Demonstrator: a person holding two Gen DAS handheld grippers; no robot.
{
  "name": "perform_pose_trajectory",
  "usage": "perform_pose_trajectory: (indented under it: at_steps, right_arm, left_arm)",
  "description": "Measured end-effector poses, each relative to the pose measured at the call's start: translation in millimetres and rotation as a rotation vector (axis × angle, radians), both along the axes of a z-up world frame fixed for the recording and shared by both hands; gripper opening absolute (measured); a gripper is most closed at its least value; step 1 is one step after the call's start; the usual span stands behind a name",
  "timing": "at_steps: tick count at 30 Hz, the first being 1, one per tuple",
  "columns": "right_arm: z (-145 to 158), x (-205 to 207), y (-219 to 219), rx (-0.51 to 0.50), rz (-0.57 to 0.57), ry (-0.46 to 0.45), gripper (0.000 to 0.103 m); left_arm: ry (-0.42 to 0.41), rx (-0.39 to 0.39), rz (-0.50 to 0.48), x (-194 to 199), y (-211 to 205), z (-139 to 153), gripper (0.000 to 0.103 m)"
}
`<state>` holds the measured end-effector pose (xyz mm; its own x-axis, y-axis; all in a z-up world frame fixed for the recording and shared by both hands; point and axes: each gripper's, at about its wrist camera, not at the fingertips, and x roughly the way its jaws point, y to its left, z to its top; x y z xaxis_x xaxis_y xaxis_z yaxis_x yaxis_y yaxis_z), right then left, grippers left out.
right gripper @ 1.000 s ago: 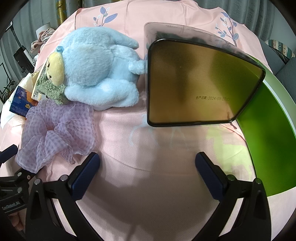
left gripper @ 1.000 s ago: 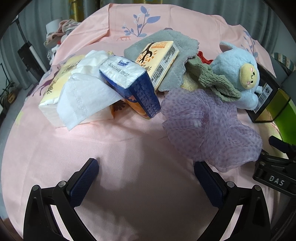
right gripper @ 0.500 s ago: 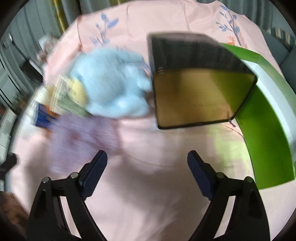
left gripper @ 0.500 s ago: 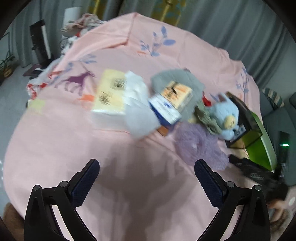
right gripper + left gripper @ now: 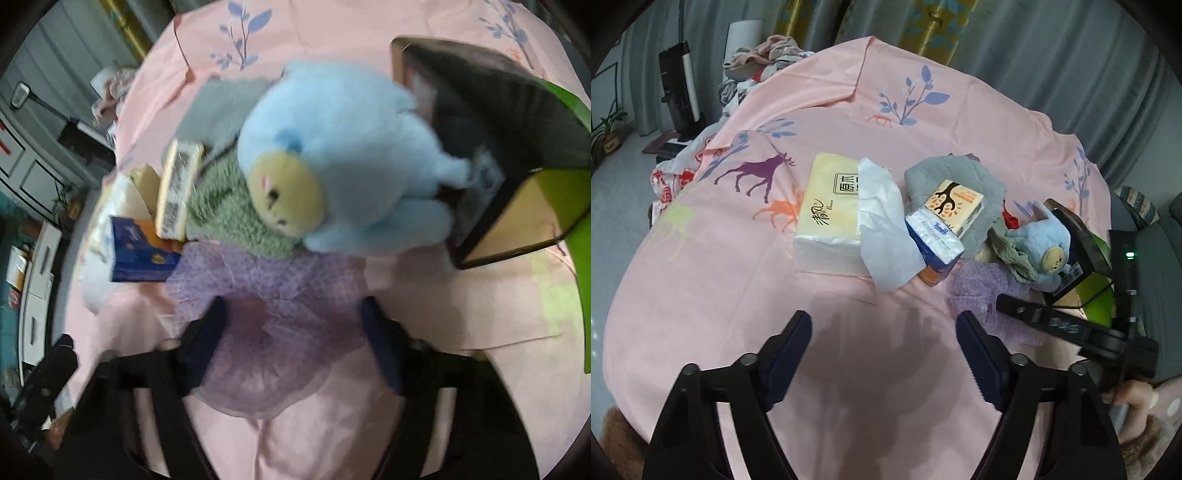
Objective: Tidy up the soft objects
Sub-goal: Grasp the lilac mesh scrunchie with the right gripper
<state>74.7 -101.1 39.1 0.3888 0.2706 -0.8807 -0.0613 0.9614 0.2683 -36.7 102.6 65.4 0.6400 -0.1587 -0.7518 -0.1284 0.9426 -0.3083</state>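
A lilac mesh scrunchie (image 5: 273, 317) lies on the pink sheet, between the open fingers of my right gripper (image 5: 291, 317). Behind it sit a blue plush toy (image 5: 343, 162), a green cloth (image 5: 225, 214) and a grey cloth (image 5: 225, 107). In the left wrist view the scrunchie (image 5: 982, 288), plush (image 5: 1041, 243), grey cloth (image 5: 945, 177), tissue packs (image 5: 934, 240) and a yellow tissue pack (image 5: 831, 214) form a pile. My left gripper (image 5: 886, 343) is open and empty, held back above bare sheet. The right gripper's body (image 5: 1063, 325) shows at the right.
A dark open box (image 5: 517, 155) with a green lid (image 5: 576, 206) stands right of the plush. A loose white tissue (image 5: 886, 240) drapes over the packs. Clothes (image 5: 757, 62) and a black appliance (image 5: 679, 88) lie beyond the bed's far left.
My left gripper has pulled back and up from the pile. My right gripper has swung left from the box to straddle the scrunchie.
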Motion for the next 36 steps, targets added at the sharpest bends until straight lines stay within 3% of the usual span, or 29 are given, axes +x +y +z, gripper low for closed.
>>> perform_pose_trajectory:
  at_steps: [1, 3, 7, 11, 13, 14, 15, 17, 19, 23, 27, 30, 31, 33, 34, 36]
  right_arm:
    - [-1.1, -2.3, -0.4, 0.0, 0.0, -0.008, 0.044]
    - [1.2, -9.2, -4.0, -0.003, -0.01, -0.032, 0.012]
    - [9.2, -28.8, -18.9, 0.077, 0.015, -0.004, 0.01]
    - [26.1, -58.1, -30.3, 0.135, 0.023, -0.003, 0.01]
    - [35.9, -72.6, -40.1, 0.138, 0.007, -0.009, 0.016]
    - [37.4, -71.4, -39.2, 0.124, -0.001, -0.003, 0.029]
    - [38.0, -74.2, -43.0, 0.094, -0.009, 0.006, 0.055]
    - [38.8, -79.3, -52.6, 0.068, -0.038, -0.018, 0.081]
    - [39.6, -78.3, -61.7, 0.078, -0.056, -0.027, 0.081]
    - [32.0, -62.1, -80.7, 0.213, -0.059, 0.018, 0.081]
    - [18.4, -52.1, -81.2, 0.275, -0.032, 0.072, 0.081]
    - [7.3, -47.6, -73.3, 0.302, 0.002, 0.114, 0.078]
    - [2.6, -46.6, -70.6, 0.303, 0.011, 0.128, 0.077]
    - [-5.4, -45.7, -63.5, 0.296, 0.034, 0.146, 0.07]
    - [-5.9, -45.5, -61.7, 0.289, 0.038, 0.137, 0.069]
    - [-5.1, -46.6, -57.5, 0.28, 0.049, 0.113, 0.048]
  left_arm:
    - [0.0, -0.006, -0.005, 0.6, 0.1, -0.6, 0.073]
    - [0.006, -0.024, -0.018, 2.5, 0.1, -1.9, 0.067]
    - [0.023, -0.061, -0.058, 7.6, -5.9, -1.8, 0.067]
    - [0.025, -0.085, -0.129, 12.2, -24.3, 1.3, 0.067]
    - [0.038, -0.107, -0.169, 13.5, -35.1, -0.1, 0.067]
    - [0.051, -0.116, -0.188, 14.5, -40.7, -1.6, 0.067]
    - [0.07, -0.126, -0.213, 15.3, -47.8, -4.6, 0.067]
    - [0.096, -0.134, -0.244, 15.6, -59.4, -10.3, 0.067]
    - [0.125, -0.139, -0.269, 14.9, -69.2, -15.6, 0.067]
    - [0.169, -0.14, -0.314, 11.7, -86.8, -25.9, 0.067]
    - [0.199, -0.141, -0.343, 10.5, -99.8, -36.0, 0.067]
    - [0.18, -0.104, -0.347, 7.8, -106.6, -39.3, 0.067]
    - [0.17, -0.085, -0.348, 7.2, -108.6, -39.1, 0.064]
    - [0.158, -0.085, -0.35, 7.9, -111.2, -39.7, 0.046]
    - [0.162, -0.107, -0.35, 9.3, -111.4, -41.6, 0.044]
    - [0.155, -0.12, -0.338, 11.9, -114.4, -42.5, 0.037]
